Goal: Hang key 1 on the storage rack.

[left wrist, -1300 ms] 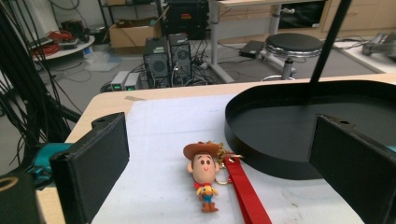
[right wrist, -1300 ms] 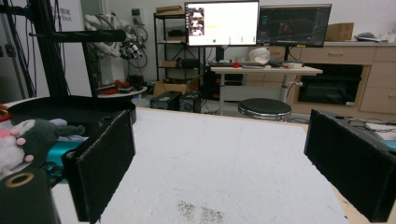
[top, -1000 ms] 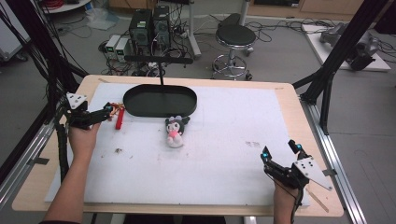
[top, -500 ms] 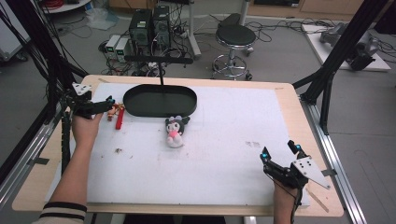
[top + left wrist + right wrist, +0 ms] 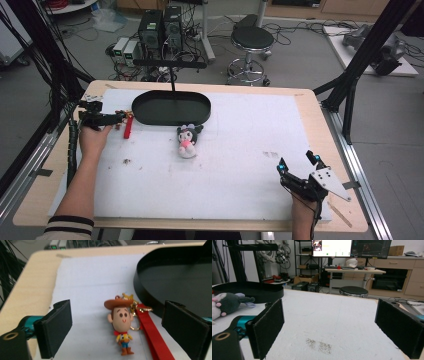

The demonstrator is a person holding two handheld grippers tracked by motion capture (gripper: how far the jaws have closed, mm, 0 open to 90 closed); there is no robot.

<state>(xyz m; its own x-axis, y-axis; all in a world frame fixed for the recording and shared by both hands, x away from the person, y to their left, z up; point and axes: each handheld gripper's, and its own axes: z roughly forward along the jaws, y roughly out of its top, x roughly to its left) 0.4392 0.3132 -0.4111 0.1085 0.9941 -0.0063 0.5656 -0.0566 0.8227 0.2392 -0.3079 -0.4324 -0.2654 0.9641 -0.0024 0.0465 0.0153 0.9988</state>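
Left gripper, jaws apart and just closing in, straddles untouched cowboy keychain on white mat, red strap beside black oval tray; plush toy nearby; right gripper agape over bare bench.
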